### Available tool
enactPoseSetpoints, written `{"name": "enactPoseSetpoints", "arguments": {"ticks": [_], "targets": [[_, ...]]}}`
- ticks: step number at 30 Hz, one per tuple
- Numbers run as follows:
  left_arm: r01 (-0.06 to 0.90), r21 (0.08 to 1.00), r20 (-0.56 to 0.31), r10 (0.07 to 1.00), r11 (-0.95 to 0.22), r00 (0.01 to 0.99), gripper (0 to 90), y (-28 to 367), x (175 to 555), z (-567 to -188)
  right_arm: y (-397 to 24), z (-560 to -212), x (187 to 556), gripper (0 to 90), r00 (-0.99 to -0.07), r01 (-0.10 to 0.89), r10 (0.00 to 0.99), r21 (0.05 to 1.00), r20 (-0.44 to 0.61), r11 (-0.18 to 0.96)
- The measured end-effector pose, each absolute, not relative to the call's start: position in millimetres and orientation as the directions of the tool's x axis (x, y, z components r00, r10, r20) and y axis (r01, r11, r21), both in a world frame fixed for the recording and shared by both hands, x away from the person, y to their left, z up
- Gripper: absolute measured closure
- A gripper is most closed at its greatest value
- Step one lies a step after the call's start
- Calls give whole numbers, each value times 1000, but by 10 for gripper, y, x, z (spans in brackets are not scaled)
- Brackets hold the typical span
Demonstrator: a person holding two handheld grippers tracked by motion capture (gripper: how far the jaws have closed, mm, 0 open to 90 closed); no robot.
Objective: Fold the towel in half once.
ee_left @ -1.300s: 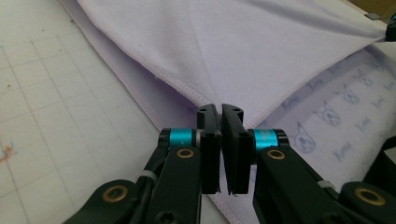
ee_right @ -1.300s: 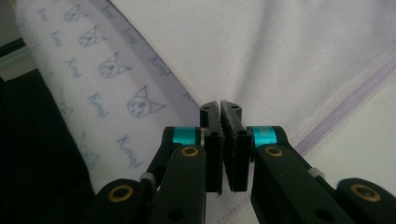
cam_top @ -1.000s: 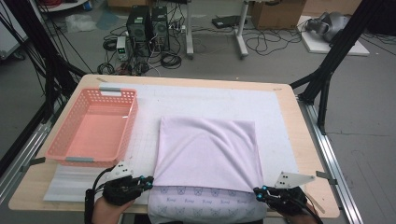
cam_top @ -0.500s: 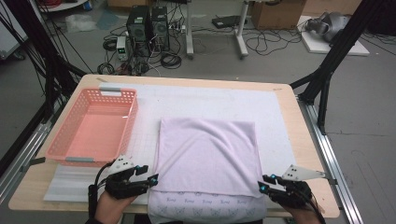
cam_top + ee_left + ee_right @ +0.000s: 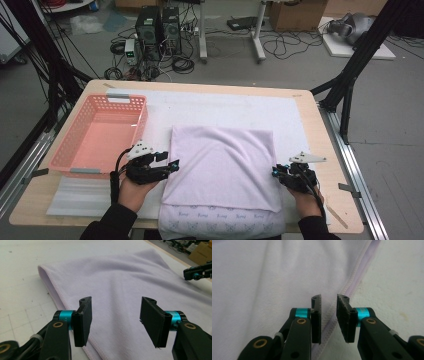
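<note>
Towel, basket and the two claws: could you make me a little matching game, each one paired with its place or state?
Things:
1. towel
2. basket
3. left claw
4. right claw

Descriptions:
A. pink, sitting empty at the table's left side
B. lilac, folded flat in the middle
C. jaws a narrow gap apart over the towel's hemmed edge
D. jaws wide apart, nothing between them

Pairs: 1-B, 2-A, 3-D, 4-C
</note>
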State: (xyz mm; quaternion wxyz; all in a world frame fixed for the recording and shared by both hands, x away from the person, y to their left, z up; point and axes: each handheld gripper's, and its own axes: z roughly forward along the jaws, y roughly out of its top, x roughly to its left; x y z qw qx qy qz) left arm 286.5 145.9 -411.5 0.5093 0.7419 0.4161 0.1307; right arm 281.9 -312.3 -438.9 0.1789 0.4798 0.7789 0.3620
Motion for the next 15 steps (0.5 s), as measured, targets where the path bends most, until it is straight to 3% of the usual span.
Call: {"name": "enactPoseSetpoints", "arguments": {"ticks": [2,6,15], "targets": [[486,865,-235,755,-124,612,432,1459,2906,-4139,-3106,-4414,2846,746,-463,627,884,728,62,277],[486,865,-232,764,-121,603,432,1467,2913,-4200,-3089,-4421,2850,860,-489,619,871,722,47,309],[498,856,-219,776,-139,592,433,1459,2883,-4289,-3165,-4341,2806,883,-463,593,886,740,-10,318]]}}
